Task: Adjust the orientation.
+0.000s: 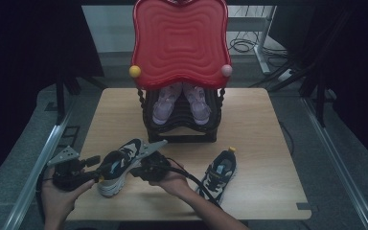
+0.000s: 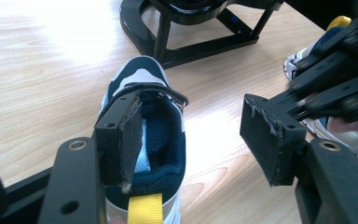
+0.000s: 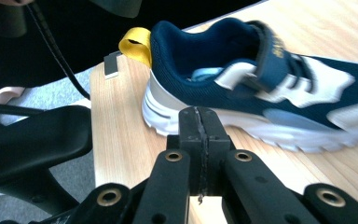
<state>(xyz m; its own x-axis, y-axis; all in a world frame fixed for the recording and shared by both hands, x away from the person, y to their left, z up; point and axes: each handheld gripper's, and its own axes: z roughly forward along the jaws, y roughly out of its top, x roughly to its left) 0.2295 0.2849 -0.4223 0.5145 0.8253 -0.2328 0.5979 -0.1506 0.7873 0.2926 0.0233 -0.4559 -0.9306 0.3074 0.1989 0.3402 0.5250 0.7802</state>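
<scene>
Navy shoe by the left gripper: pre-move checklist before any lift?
1. Left gripper jaws open: ok.
2. Navy shoe held: not ok; one pad reaches over the collar, pads not pressing.
3. Right gripper shut, holds nothing: ok.
4. Right gripper clear of the shoe: cannot tell, close beside it in the high view.
5. Second shoe out of the way on the table: ok.
6. Rack lower shelf free: not ok, pink shoes there.

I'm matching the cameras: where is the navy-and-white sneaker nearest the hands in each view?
High view: sneaker at lower left.
Left gripper view: centre, toe pointing up.
Right gripper view: upper right, heel leftward.
Shared landmark: the wooden table.
</scene>
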